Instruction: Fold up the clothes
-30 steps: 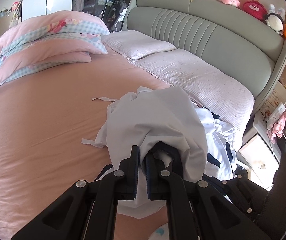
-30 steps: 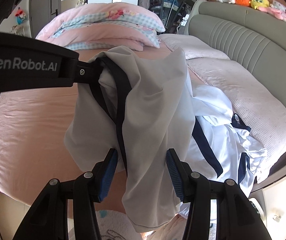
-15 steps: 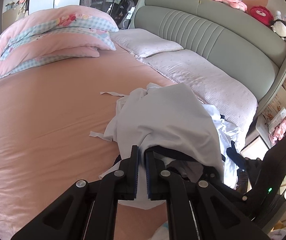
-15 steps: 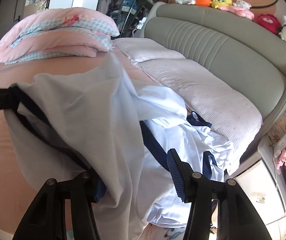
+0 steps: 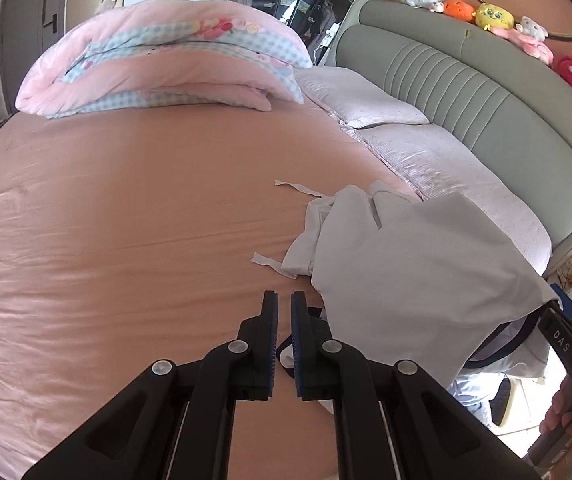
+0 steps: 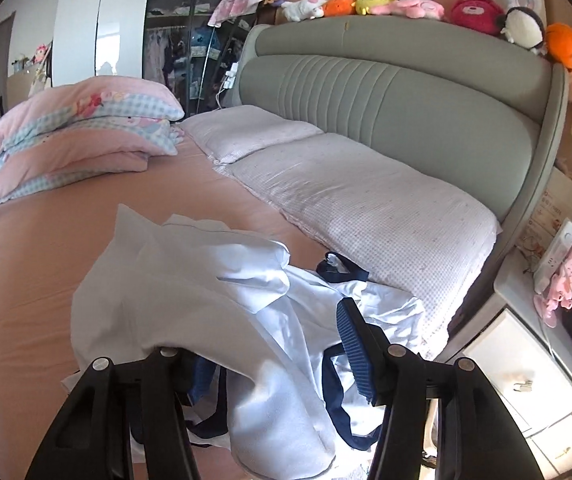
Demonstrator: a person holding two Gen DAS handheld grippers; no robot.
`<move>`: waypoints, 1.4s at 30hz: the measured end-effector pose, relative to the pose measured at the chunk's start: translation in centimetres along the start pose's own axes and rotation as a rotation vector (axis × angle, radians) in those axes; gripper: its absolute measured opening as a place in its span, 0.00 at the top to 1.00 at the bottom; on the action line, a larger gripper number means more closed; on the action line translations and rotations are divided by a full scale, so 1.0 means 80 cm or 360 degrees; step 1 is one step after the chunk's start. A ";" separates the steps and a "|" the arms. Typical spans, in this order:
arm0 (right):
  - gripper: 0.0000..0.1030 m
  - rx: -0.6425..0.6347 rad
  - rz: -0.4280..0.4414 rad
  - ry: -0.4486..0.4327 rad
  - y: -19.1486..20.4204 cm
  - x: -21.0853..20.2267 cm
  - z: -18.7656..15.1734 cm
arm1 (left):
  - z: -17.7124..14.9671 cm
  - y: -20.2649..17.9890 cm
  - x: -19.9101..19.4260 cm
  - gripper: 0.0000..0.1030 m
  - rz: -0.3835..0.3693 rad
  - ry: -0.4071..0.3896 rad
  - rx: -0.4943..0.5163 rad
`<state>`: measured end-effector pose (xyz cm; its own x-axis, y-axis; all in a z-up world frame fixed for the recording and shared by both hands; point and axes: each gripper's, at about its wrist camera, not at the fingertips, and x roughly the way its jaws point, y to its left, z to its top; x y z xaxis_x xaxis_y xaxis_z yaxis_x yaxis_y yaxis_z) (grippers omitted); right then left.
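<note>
A white garment with navy trim [image 5: 406,272] hangs stretched between my two grippers over the pink bed sheet [image 5: 106,240]. My left gripper [image 5: 284,312] is shut, with the garment's navy-trimmed edge [image 5: 286,354] pinched low between its pads. In the right wrist view the same garment [image 6: 206,288] drapes over and hides the left finger of my right gripper [image 6: 274,312]. Its right pad [image 6: 352,344] stands bare and clear of the cloth while the jaws are closing. The left wrist view shows the right gripper [image 5: 558,316] at the far right, holding the cloth up.
More pale, navy-trimmed clothes [image 6: 370,304] lie heaped by the pillows [image 6: 346,200]. A folded pink quilt [image 5: 166,68] sits at the far side of the bed. A grey-green headboard [image 6: 406,92] carries plush toys. A white nightstand [image 6: 526,360] stands at the right.
The garment no longer hangs bunched in front of the left gripper. It is now pulled out to the right between the two grippers. The right gripper rose and swung right, and the cloth covered its left finger.
</note>
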<state>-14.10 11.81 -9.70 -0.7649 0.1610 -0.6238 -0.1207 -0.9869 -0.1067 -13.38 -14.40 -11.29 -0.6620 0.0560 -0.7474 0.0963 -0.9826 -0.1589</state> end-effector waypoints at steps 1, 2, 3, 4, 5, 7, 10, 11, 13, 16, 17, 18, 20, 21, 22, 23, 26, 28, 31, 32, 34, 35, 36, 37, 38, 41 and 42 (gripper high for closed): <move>0.63 -0.0019 0.0006 -0.0007 0.004 -0.002 0.000 | -0.002 -0.005 -0.001 0.95 -0.0004 -0.0003 0.0024; 0.68 -0.0035 0.0015 -0.0011 0.008 -0.003 0.001 | -0.004 -0.011 -0.002 0.95 -0.0025 0.0000 0.0046; 0.78 -0.0047 0.0033 -0.0003 0.011 -0.003 0.001 | -0.006 -0.017 -0.002 0.95 -0.0051 0.0007 0.0064; 0.82 -0.0062 0.0053 0.0015 0.015 -0.002 0.002 | -0.007 -0.022 -0.001 0.95 -0.0061 0.0012 0.0079; 0.88 -0.0078 0.0072 0.0029 0.019 -0.001 0.002 | -0.009 -0.028 -0.001 0.95 -0.0071 0.0017 0.0094; 0.91 -0.0105 0.0095 0.0027 0.026 -0.003 0.001 | -0.011 -0.038 0.001 0.95 -0.0099 0.0032 0.0117; 0.91 -0.0127 0.0146 0.0004 0.029 -0.008 0.006 | -0.017 -0.054 0.006 0.89 -0.0159 0.0063 0.0145; 0.91 -0.0132 0.0164 -0.0002 0.029 -0.009 0.009 | -0.021 -0.060 0.008 0.77 -0.0171 0.0074 0.0159; 0.91 -0.0149 0.0194 -0.0013 0.032 -0.008 0.016 | -0.029 -0.071 0.011 0.40 -0.0191 0.0085 0.0177; 0.91 -0.0165 0.0233 -0.0025 0.035 -0.006 0.027 | -0.040 -0.086 0.011 0.17 -0.0254 0.0077 0.0163; 0.91 -0.0170 0.0249 -0.0031 0.035 -0.006 0.030 | -0.043 -0.090 0.012 0.17 -0.0274 0.0078 0.0145; 0.91 -0.0175 0.0263 -0.0037 0.036 -0.006 0.033 | -0.045 -0.094 0.014 0.17 -0.0281 0.0084 0.0124; 0.91 -0.0182 0.0283 -0.0048 0.039 -0.008 0.038 | -0.048 -0.101 0.020 0.17 -0.0278 0.0099 0.0090; 0.91 -0.0185 0.0295 -0.0051 0.039 -0.009 0.040 | -0.049 -0.106 0.024 0.17 -0.0278 0.0109 0.0085; 0.91 -0.0184 0.0311 -0.0051 0.039 -0.009 0.042 | -0.050 -0.110 0.027 0.17 -0.0282 0.0119 0.0084; 0.91 -0.0185 0.0325 -0.0050 0.040 -0.009 0.043 | -0.050 -0.115 0.029 0.17 -0.0288 0.0126 0.0086; 0.91 -0.0188 0.0347 -0.0050 0.039 -0.009 0.045 | -0.051 -0.130 0.033 0.17 -0.0283 0.0128 0.0110; 0.91 -0.0180 0.0373 -0.0034 0.038 -0.008 0.045 | -0.051 -0.139 0.036 0.17 -0.0251 0.0119 0.0122; 0.91 -0.0166 0.0412 -0.0017 0.035 -0.007 0.044 | -0.049 -0.147 0.047 0.17 -0.0202 0.0120 0.0092; 0.91 -0.0169 0.0418 -0.0016 0.034 -0.007 0.044 | -0.048 -0.148 0.052 0.17 -0.0196 0.0129 0.0071; 0.91 -0.0169 0.0434 -0.0013 0.031 -0.007 0.044 | -0.046 -0.150 0.062 0.17 -0.0199 0.0155 0.0033; 0.91 -0.0167 0.0443 -0.0009 0.030 -0.007 0.044 | -0.046 -0.151 0.066 0.17 -0.0200 0.0165 0.0019; 0.91 -0.0165 0.0451 -0.0006 0.029 -0.006 0.044 | -0.046 -0.153 0.069 0.17 -0.0192 0.0171 0.0009; 0.91 -0.0163 0.0459 -0.0005 0.028 -0.006 0.045 | -0.046 -0.155 0.072 0.17 -0.0174 0.0169 0.0006; 0.91 -0.0158 0.0467 -0.0002 0.026 -0.005 0.045 | -0.046 -0.158 0.075 0.17 -0.0154 0.0163 0.0005; 0.91 -0.0142 0.0487 0.0001 0.024 -0.003 0.045 | -0.046 -0.165 0.083 0.17 -0.0085 0.0153 -0.0010; 0.91 -0.0138 0.0491 0.0000 0.023 -0.003 0.045 | -0.046 -0.165 0.087 0.17 -0.0059 0.0151 -0.0032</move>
<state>-16.45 9.95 -6.97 -0.7569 -0.1457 -0.6371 0.1711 -0.9850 0.0220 -16.53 -0.37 -16.72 -0.5922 0.1094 -0.7983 0.0887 -0.9759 -0.1996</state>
